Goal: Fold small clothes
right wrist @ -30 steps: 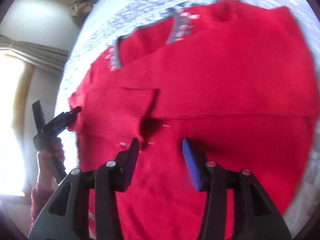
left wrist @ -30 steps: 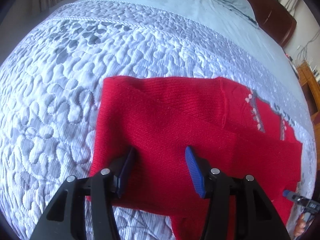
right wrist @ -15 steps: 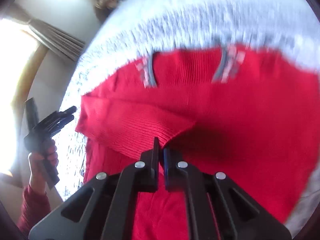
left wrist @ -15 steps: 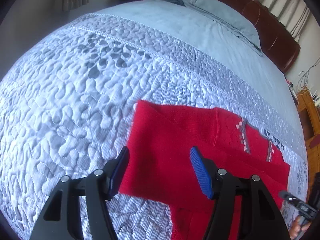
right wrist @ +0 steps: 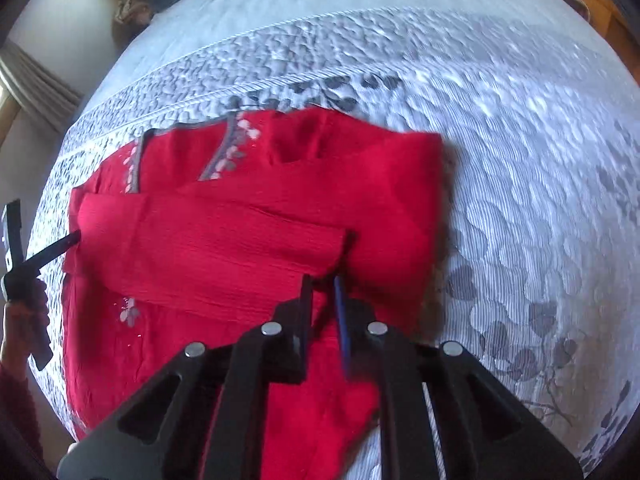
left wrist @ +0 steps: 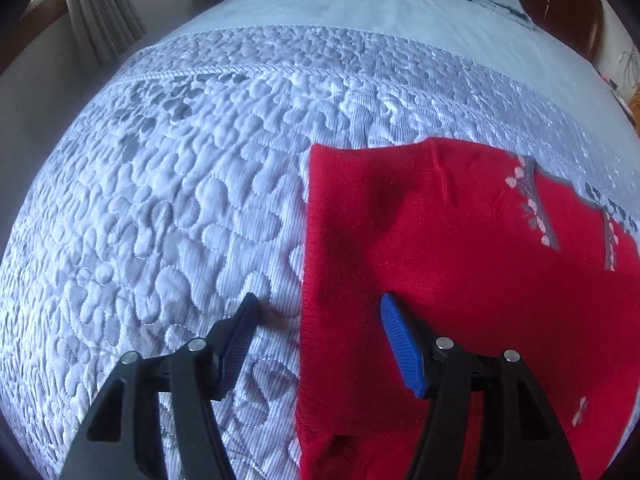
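With my right hand-held gripper (right wrist: 323,280) nearly closed by the sleeve (right wrist: 224,256) cuff and my left hand-held gripper (left wrist: 316,312) open, I judge the red sweater (left wrist: 460,280) mid-fold, needing its bottom brought up next.

My work surface is a bed under a pale quilted bedspread (left wrist: 168,208) — beyond it a plain blue sheet (left wrist: 360,4), a brown headboard (left wrist: 560,4), grey curtains (left wrist: 104,20) and daylight — bright on the quilt.
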### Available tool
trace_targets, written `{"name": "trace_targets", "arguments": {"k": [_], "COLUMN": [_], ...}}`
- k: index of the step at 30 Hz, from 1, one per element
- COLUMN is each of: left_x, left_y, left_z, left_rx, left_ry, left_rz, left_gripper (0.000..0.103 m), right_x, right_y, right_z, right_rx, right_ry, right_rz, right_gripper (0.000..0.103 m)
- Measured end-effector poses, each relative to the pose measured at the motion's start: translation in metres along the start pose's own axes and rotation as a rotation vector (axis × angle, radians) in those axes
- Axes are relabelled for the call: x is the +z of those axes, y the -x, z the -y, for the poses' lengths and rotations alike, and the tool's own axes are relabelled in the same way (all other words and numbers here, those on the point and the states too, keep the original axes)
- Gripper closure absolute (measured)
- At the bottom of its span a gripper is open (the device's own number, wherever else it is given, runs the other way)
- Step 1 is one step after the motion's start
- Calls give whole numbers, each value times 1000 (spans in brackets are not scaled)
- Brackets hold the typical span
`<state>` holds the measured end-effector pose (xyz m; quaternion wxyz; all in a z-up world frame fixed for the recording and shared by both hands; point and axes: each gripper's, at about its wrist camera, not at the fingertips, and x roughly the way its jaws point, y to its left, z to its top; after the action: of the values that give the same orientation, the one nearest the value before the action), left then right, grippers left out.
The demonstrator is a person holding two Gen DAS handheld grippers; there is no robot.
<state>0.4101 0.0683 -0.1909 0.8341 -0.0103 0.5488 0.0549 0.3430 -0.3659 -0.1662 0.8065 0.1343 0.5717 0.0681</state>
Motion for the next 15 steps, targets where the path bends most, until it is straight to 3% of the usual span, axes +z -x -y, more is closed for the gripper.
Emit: {"name": "trace_targets", "arguments": {"k": [2,4,5,6,9,15], "left_x": [3,7,9,10,8,-2], "left_y": [5,7,5,3,-10,-13], "left_z": [1,5,8,9,16,19], "left_rx": [-36,-43,-40,-35,-3,30], "left_ry": [4,-6,-16,-23,-49,-66], "left_rz": [16,23,21,17,0,58], "left_gripper": [39,39,39,39,34,32], "right_x": [2,7,10,12,13,6], "right_y": [1,-1,-5,-9,-25,-31], "right_z": [11,14,14,13,13,6], "right_rx": [69,74,75,77,-46,-105], "right_ry": [-55,-63,-65,-67,-47,-53], "right_rz": [20,25,21,10,-27,-3], "right_gripper": [70,67,70,81,97,97]}}
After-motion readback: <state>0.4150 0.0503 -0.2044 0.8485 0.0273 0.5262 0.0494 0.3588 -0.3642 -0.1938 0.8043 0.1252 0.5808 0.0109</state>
